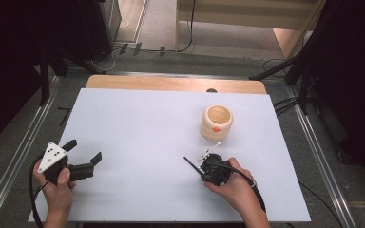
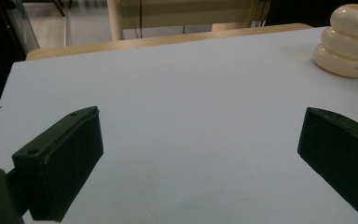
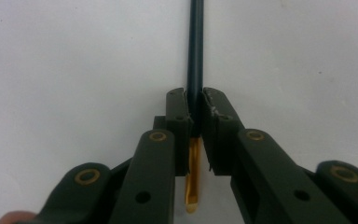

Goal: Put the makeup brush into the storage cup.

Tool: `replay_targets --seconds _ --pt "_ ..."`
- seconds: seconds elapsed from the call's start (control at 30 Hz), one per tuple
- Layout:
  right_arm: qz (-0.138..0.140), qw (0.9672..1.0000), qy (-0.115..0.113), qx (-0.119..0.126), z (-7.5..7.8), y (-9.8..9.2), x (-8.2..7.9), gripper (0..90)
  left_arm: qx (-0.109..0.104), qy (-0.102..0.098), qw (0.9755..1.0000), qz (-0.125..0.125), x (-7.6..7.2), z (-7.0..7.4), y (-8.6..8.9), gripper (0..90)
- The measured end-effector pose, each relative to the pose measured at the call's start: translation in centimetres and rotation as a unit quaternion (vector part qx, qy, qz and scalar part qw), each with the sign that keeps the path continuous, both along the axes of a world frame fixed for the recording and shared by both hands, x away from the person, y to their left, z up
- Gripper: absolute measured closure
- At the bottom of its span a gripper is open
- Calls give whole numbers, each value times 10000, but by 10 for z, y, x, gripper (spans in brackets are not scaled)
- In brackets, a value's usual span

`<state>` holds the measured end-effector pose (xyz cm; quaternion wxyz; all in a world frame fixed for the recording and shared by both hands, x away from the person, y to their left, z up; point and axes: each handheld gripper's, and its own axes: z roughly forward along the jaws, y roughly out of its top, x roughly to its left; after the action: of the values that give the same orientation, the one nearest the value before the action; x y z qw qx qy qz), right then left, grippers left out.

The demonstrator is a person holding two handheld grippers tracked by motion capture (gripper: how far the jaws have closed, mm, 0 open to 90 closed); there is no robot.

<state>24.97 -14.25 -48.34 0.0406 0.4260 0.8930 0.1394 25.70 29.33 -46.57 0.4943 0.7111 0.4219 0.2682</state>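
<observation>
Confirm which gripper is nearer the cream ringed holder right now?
Right. The right gripper, shut on a thin dark pen, sits just in front of the cream ringed holder; the left gripper is open far across the white table.

In the right gripper view, the thin dark rod (image 3: 196,51) with a gold end runs off the top edge, its tip unseen. In the left gripper view, the cream ribbed ring-stacked pot (image 2: 352,42) is cropped at the right edge, and its small print is unreadable.
</observation>
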Motion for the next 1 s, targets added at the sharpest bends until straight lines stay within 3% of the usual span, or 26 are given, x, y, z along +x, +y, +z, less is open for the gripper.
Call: replay_targets --seconds 0.17,0.27,0.4,0.5,0.53,0.57,0.67,0.7,0.83,1.0 --pt "-9 9991 350 220 0 -7 10 842 -29 14 9999 -131 3 3 -13 5" --pt "56 9987 454 232 0 -8 13 843 -29 9 9998 -181 4 6 -17 6" --pt "85 9995 267 172 0 -6 8 844 -109 54 9995 -303 10 12 -26 5" --pt "87 9974 282 654 -1 -17 7 844 -91 129 9988 -464 18 17 -38 5" --pt "87 9974 282 654 -1 -17 7 844 -91 129 9988 -464 18 17 -38 5" --pt "99 9955 218 914 1 -22 5 844 -55 144 9984 -544 21 20 -45 5" --pt "76 9950 124 985 4 -24 4 844 -15 137 9975 -689 26 25 -52 5" --pt "112 9944 55 1050 8 -26 3 844 18 143 9963 -844 30 29 -59 6" --pt "84 9935 -102 1133 12 -28 2 844 63 74 9951 -988 34 35 -71 6" --pt "-33 9906 -419 1302 18 -31 0 844 -164 96 9920 -1247 36 34 -84 6"
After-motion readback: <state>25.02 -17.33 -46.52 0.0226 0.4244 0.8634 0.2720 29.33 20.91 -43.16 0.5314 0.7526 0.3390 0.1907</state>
